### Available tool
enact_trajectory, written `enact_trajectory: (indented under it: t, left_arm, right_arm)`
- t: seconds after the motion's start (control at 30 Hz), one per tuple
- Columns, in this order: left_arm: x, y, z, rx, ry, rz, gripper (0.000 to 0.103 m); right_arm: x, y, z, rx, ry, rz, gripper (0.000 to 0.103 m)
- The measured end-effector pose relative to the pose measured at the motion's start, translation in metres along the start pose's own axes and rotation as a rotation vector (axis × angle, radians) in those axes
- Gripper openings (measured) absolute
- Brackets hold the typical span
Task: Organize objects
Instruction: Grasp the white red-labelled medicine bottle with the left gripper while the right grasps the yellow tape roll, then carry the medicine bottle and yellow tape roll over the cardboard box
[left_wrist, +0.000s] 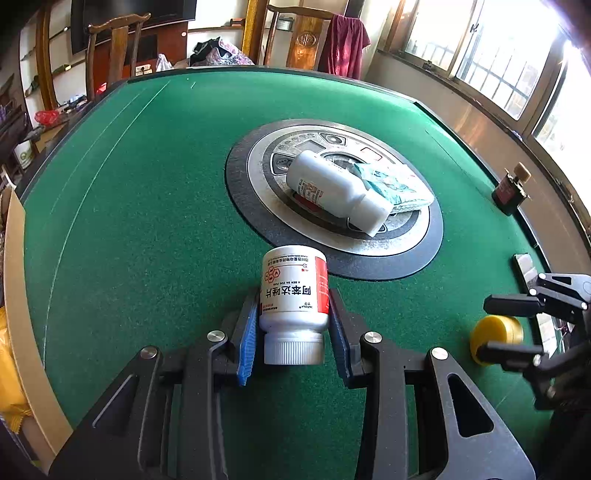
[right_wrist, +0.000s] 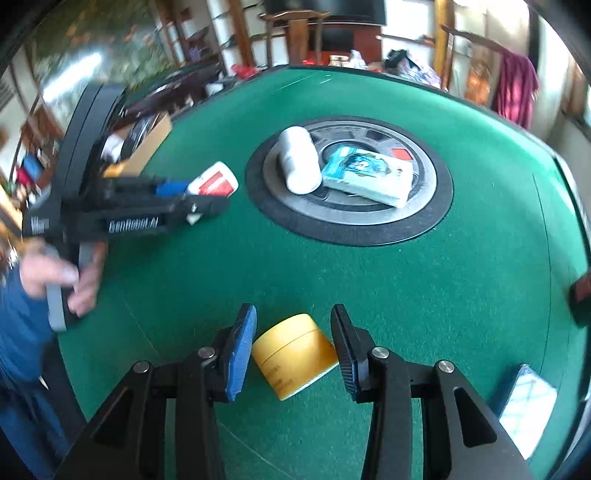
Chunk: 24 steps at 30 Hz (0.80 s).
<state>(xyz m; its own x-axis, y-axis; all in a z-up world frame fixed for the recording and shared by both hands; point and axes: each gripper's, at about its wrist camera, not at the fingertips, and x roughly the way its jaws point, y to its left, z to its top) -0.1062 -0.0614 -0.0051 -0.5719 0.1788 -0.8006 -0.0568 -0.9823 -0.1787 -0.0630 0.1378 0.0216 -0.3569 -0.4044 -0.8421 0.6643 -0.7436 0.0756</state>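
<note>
Green felt covers the worktop (left_wrist: 147, 184), with a round metal hub (left_wrist: 334, 192) set in its middle as my landmark. Wooden chairs stand beyond the far edge, a red cloth (left_wrist: 345, 44) hangs over one of them, and bright windows run along the side of the room. On the hub lie a white bottle (left_wrist: 332, 186) on its side and a pale tissue pack (left_wrist: 393, 184) touching it. A dark little bottle (left_wrist: 511, 188) stands well away from the hub, at the window-side rim, and a cardboard box (right_wrist: 142, 147) sits at the rim on the opposite side.

My left gripper (left_wrist: 293, 326) is level and points toward the hub; its jaws are clamped on a pill bottle (left_wrist: 294, 299), held cap toward me, label upside down, just short of the hub's black ring. My right gripper (right_wrist: 291, 349) sits on my side of the hub, low over the felt. Its jaws stand apart on either side of a tilted yellow jar (right_wrist: 293, 356); the right one seems to touch it, though I cannot tell whether the left one does.
</note>
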Motion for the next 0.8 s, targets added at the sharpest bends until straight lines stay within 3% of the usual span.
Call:
enact_trajectory:
  t: [0.17,0.3,0.37,0.57,0.8]
  left_arm:
    - [0.000,-0.002,0.000,0.010,-0.004,0.009,0.034]
    - [0.000,-0.001,0.000,0.012,-0.009,0.011,0.034]
    - [0.000,0.000,0.000,0.005,-0.014,0.008,0.034]
    - [-0.006,0.005,0.001,-0.038,-0.046,-0.011,0.034]
    - [-0.026,0.002,0.002,-0.040,-0.153,0.055,0.034]
  right_arm:
    - [0.008,0.009,-0.010,-0.080,0.068,-0.085,0.046]
    - [0.006,0.006,-0.015,-0.056,0.065,-0.060,0.046]
    - [0.003,0.003,-0.015,-0.043,0.047,-0.062,0.040]
    - [-0.018,0.007,-0.004,0.005,-0.105,0.017,0.039]
    - [-0.006,0.008,0.003,0.091,-0.131,-0.003,0.039]
